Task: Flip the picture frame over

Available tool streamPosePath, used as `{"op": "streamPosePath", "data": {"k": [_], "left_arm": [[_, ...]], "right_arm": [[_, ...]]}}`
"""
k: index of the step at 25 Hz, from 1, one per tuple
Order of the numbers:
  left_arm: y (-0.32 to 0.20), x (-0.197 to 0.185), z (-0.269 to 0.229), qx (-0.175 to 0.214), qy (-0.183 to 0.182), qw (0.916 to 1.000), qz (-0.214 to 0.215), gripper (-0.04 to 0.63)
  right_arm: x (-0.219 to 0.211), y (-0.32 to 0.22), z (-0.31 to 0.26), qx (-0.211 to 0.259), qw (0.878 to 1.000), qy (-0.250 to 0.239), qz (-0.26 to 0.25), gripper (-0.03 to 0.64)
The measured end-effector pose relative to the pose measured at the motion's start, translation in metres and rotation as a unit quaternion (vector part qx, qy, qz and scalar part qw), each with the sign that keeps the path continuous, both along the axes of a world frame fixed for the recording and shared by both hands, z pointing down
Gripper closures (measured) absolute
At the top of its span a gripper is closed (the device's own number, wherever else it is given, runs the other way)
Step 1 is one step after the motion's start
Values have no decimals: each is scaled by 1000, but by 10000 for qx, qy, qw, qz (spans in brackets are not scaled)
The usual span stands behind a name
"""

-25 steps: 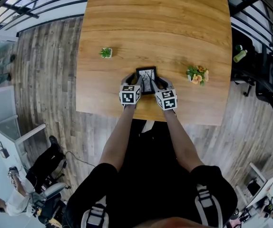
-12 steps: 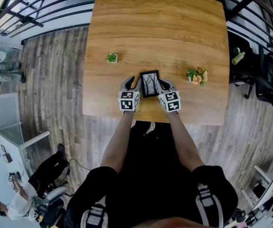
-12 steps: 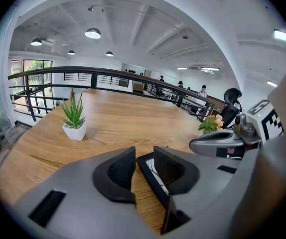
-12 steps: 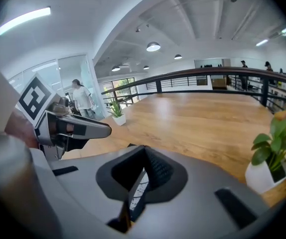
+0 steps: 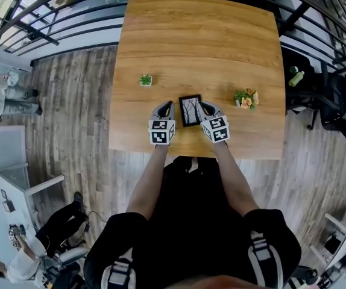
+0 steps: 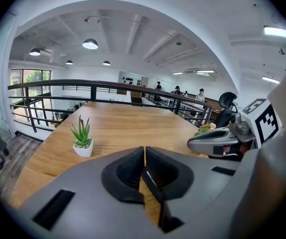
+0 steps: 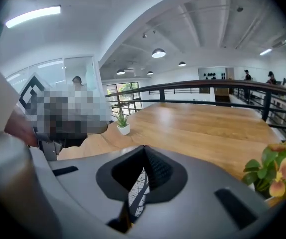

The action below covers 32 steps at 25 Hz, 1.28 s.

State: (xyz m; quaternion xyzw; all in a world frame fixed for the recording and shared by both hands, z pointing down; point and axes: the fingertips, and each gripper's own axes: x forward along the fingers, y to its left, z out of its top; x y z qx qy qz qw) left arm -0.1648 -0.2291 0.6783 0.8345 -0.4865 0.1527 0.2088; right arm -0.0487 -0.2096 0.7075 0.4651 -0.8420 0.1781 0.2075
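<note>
picture frame (image 5: 190, 110): black border, pale print with dark branch lines facing up, over the near part of the bench (image 5: 203, 41), between the two tools. whether it sits on the wood or clear of it: cannot tell.
left tool (image 5: 167, 106): jaws just closed, now pinched on the frame's left edge; a thin dark edge runs between the pads.
right tool (image 5: 202, 106): jaws just closed, now pinched on the right edge; the branch print shows between the pads.
small green plant in a white pot (image 5: 146, 79) stands left of the frame, well apart. flower pot (image 5: 246, 97) stands to the right, nearer.
</note>
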Motion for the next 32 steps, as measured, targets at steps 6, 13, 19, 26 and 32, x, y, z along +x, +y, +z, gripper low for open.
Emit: {"op": "streamPosePath", "data": {"k": [6, 13, 19, 26, 32], "left_arm": [[0, -4, -13, 135, -29, 9999, 34, 574], [-2, -11, -21, 161, -69, 9998, -21, 575], [-2, -13, -27, 197, -70, 9998, -30, 575], [-2, -14, -37, 280, -90, 9996, -25, 575], [6, -12, -42, 258, -89, 9996, -54, 575]], "right_arm": [[-5, -3, -12, 166, 9998, -5, -64, 612], [-6, -8, -20, 225, 9996, 49, -138, 612], [-9, -13, -27, 296, 9994, 36, -175, 612], [-10, -14, -38, 394, 9990, 68, -216, 612], [-6, -8, -44, 401, 9988, 108, -269, 612]]}}
